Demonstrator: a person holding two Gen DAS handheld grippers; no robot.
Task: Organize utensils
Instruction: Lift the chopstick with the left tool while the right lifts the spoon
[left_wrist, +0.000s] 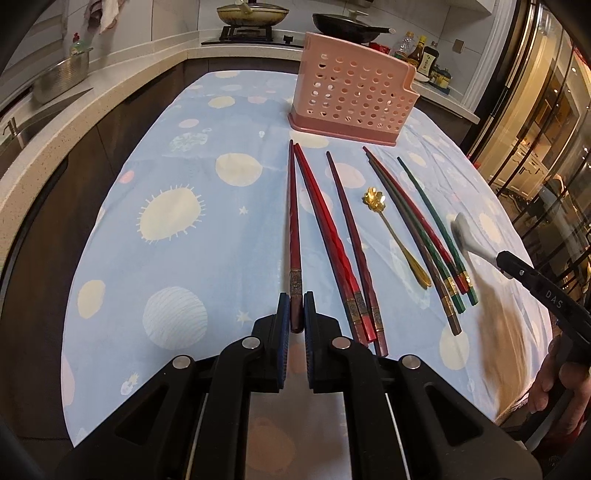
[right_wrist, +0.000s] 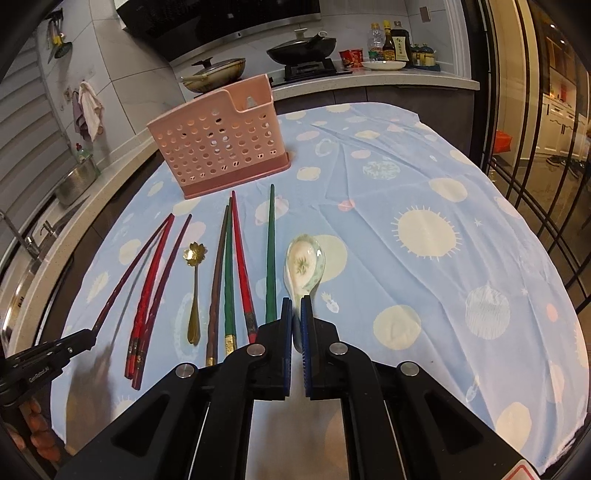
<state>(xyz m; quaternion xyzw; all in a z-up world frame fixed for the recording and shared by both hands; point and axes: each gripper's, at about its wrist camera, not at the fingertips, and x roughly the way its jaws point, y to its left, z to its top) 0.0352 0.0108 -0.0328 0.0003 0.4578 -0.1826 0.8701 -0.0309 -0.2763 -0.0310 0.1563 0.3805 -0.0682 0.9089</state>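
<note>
Left wrist view: left gripper (left_wrist: 297, 314), fingers (left_wrist: 283, 317) clenched on the butt of a dark red wooden chopstick (left_wrist: 294, 229), leftmost in the row; bare blue spotted cloth on the desk (left_wrist: 155, 177) lies to its left.

Right wrist view: right gripper (right_wrist: 296, 317) grasping the handle of a white ceramic soup spoon (right_wrist: 304, 264). Pink perforated plastic utensil holder (right_wrist: 218, 151) stands beyond the chopsticks; cloth to the right is open.

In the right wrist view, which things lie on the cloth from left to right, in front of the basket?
Dark red chopstick held by the left hand-held gripper → gold flower-shaped spoon → lone green chopstick → white ceramic spoon in the right hand-held gripper.
</note>
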